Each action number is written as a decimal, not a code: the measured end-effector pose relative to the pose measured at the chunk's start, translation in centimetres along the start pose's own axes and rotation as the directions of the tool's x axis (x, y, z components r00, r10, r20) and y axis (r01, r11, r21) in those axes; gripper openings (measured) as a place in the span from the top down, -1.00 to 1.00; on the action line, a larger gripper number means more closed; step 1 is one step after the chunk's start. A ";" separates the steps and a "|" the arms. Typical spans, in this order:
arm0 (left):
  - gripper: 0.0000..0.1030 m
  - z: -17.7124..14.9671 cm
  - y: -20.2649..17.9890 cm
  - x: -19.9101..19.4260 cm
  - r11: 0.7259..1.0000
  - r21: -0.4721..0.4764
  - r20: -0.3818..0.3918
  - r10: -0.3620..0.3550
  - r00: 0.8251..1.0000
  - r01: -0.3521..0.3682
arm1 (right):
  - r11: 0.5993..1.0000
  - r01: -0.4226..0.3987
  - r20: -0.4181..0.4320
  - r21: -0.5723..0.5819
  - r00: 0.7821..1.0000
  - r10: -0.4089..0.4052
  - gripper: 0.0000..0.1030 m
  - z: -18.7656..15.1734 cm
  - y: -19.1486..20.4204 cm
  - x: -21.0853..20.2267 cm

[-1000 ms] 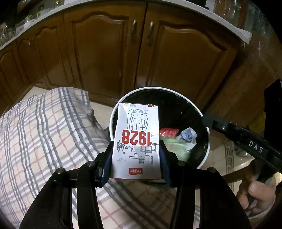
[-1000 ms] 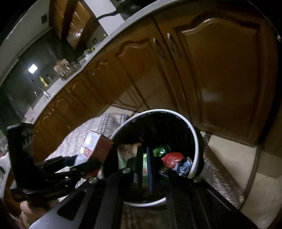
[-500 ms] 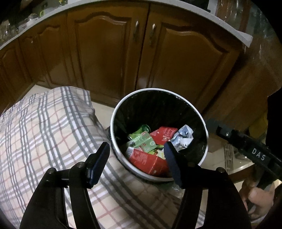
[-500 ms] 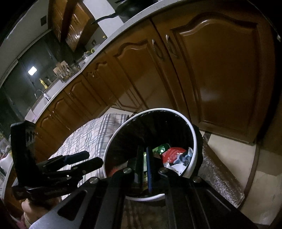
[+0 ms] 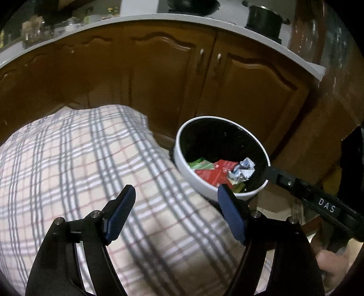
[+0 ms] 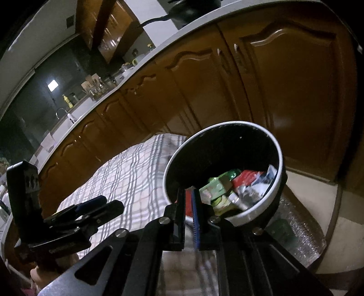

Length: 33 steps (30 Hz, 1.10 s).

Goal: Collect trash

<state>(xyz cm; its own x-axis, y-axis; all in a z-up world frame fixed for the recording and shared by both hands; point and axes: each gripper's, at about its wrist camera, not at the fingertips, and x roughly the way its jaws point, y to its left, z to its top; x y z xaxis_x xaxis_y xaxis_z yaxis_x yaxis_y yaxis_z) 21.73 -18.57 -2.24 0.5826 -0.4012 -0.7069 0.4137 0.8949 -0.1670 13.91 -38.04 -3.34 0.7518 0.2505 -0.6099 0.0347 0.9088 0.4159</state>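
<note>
A round trash bin with a white rim (image 5: 184, 171) and black inside stands at the right end of the table; it also shows in the right wrist view (image 6: 167, 168). In it lie a red milk carton (image 5: 211, 174), green packets (image 5: 201, 164) and crumpled foil (image 5: 241, 172). My left gripper (image 5: 176, 214) is open and empty, above the checked tablecloth (image 5: 79, 164), just left of the bin. My right gripper (image 6: 188, 200) is shut with nothing in it, close to the bin's near rim. The left gripper (image 6: 100, 208) shows at left in the right wrist view.
Brown wooden kitchen cabinets (image 5: 159, 79) with a white worktop (image 5: 250, 22) stand behind the table and bin. A dark pot (image 5: 265, 19) sits on the worktop. A glass table edge (image 6: 302, 230) shows right of the bin.
My left gripper opened and dropped the white and red milk carton into the bin, then drew back to the left over the tablecloth. The right gripper stayed shut near the bin.
</note>
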 end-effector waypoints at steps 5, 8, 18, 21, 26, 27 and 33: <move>-0.52 -1.3 1.0 -2.2 0.999 -0.027 0.040 0.025 0.999 -0.024 | 1.000 -0.002 0.032 0.005 0.999 0.002 0.30 -0.9 0.8 -1.1; -0.56 -2.1 1.2 -3.4 0.999 -0.027 0.061 0.045 0.997 -0.044 | 1.000 -0.004 0.061 0.004 0.998 0.004 0.04 -1.5 1.4 -2.0; -0.85 -4.1 1.5 -7.9 0.994 -0.039 0.180 0.112 0.977 -0.106 | 0.998 0.033 0.180 -0.052 0.983 -0.023 -0.83 -3.0 3.4 -5.0; -0.93 -4.7 1.8 -9.5 0.991 -0.049 0.230 0.132 0.964 -0.124 | 0.996 0.049 0.212 -0.072 0.977 -0.033 -0.91 -3.5 4.1 -5.8; -0.99 -5.9 1.9 -11.2 0.987 -0.050 0.290 0.159 0.944 -0.151 | 0.991 0.078 0.272 -0.107 0.961 -0.047 -0.97 -4.5 5.1 -7.2; -0.99 -6.2 1.9 -11.6 0.986 -0.047 0.300 0.164 0.940 -0.157 | 0.990 0.083 0.282 -0.111 0.958 -0.049 -0.98 -4.7 5.3 -7.4; -0.99 -7.2 1.6 -13.1 0.981 -0.034 0.348 0.190 0.918 -0.190 | 0.983 0.101 0.321 -0.151 0.946 -0.048 -0.99 -5.1 6.4 -8.6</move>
<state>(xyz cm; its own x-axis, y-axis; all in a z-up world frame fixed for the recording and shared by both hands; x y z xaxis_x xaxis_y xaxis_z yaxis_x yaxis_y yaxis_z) 9.70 -10.41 1.82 0.8571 -0.2658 -0.4413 0.2710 0.9611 -0.0527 4.34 -32.71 1.08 0.9208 0.0866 -0.3803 0.0105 0.9692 0.2461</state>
